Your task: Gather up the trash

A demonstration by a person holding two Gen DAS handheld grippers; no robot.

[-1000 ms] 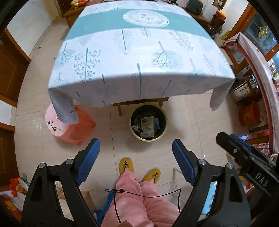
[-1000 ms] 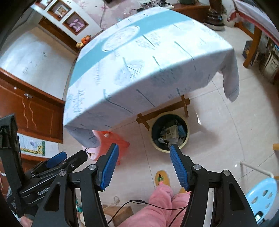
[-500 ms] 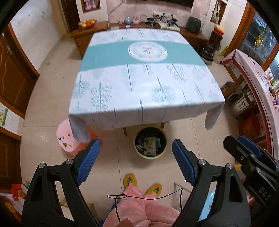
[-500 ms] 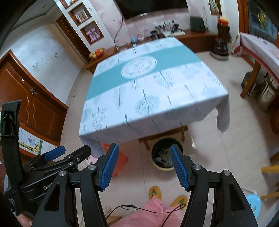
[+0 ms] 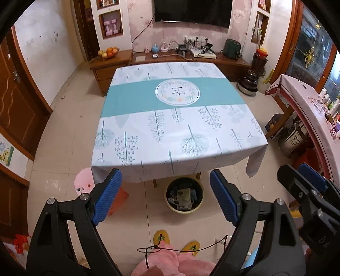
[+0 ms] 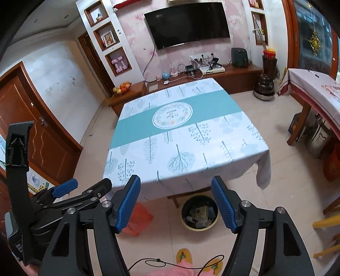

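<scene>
The trash bin (image 5: pixel 184 195) sits below my empty, spread left fingers (image 5: pixel 165 196) (right fingers (image 6: pixel 176 203) empty and opening), under the surface (image 5: pixel 174 127) edge.

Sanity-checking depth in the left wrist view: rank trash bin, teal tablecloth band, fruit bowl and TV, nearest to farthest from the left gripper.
1. Trash bin: on the floor under the table's near edge, between the left gripper's fingers in view.
2. Teal tablecloth band: across the table's middle.
3. Fruit bowl: on the sideboard, far left.
4. TV: on the back wall.
</scene>
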